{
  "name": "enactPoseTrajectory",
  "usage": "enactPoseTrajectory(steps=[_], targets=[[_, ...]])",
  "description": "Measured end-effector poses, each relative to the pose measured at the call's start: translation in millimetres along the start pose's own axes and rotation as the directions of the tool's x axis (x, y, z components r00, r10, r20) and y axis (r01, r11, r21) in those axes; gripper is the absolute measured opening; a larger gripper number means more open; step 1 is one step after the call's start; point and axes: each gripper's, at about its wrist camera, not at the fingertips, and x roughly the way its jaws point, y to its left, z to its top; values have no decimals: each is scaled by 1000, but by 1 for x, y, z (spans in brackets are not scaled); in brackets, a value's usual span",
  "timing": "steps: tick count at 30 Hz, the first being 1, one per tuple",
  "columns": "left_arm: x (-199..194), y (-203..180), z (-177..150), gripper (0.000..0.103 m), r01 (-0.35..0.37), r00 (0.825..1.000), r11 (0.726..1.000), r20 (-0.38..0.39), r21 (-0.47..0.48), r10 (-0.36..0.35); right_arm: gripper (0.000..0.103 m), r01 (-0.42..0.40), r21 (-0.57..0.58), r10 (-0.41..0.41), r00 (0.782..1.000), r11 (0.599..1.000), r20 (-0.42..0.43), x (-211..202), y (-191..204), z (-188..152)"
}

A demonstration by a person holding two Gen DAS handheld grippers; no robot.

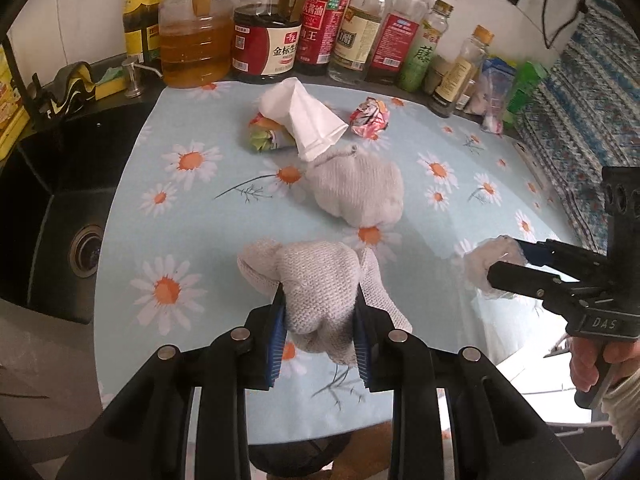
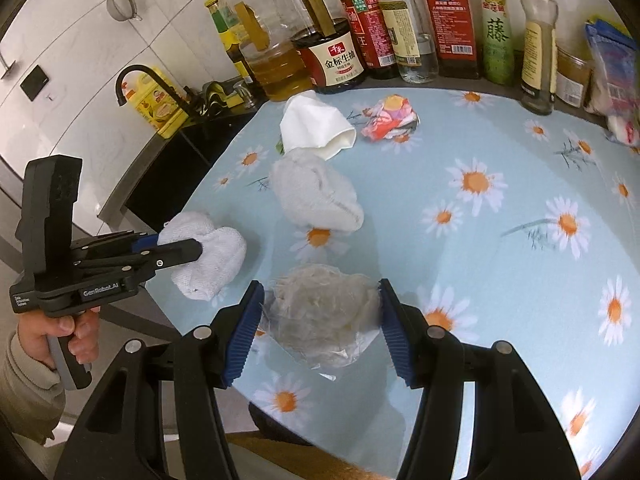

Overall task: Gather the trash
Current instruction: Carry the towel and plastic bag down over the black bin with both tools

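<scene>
Left tongs [image 1: 320, 320]: held low over the near edge of the tabletop [image 1: 208, 208], pointing toward the bottles; the blue pads pinch a grey knitted bundle [image 1: 316, 280] from both sides.
Left hand [image 2: 68, 332]: in the right wrist view, wrapped around the grip from below, with a beige sleeve at the wrist; white lettering on the body reads "GenRobot.AI".
Second grey bundle [image 1: 356, 192]: lies on the daisy-print cloth, just beyond the held one and apart from it.
White paper [image 1: 308, 120]: crumpled, resting over a colourful wrapper [image 1: 264, 138] near the bottles.
Red-and-white wrapper ball [image 1: 370, 116]: just right of the white paper.
Right tongs [image 2: 320, 320]: level, pointing toward the bottles; the blue pads press a crumpled clear plastic wad [image 2: 320, 320] between them, over the near part of the tabletop.
Right hand [image 1: 592, 364]: seen in the left wrist view, gripping the handle from below; "DAS" is embossed on the body.
Soy sauce jar [image 2: 332, 60]: its label reads "金标生抽".
Green-label bottle [image 2: 496, 36]: shows the character "藤".
Remaining bottle labels: too small to read.
</scene>
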Motion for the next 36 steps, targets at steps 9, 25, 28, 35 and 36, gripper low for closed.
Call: enactPoseTrajectory(steps=[9, 25, 28, 35, 36], targets=[[-29, 17, -31, 27, 69, 998, 996, 12, 49, -69, 58, 50, 30, -51, 998, 998, 24, -7, 44, -29], [-64, 40, -98, 27, 127, 992, 986, -2, 105, -127, 58, 86, 72, -86, 996, 994, -5, 5, 117, -101], [-68, 40, -112, 27, 133, 991, 984, -15, 117, -132, 58, 84, 82, -83, 996, 993, -18, 9, 127, -117], [-66, 41, -137, 27, 148, 989, 983, -49, 108, -143, 58, 91, 82, -85, 994, 992, -75, 23, 138, -148], [-65, 40, -141, 27, 150, 988, 983, -54, 109, -145, 58, 90, 84, -83, 993, 992, -84, 26, 138, -151]])
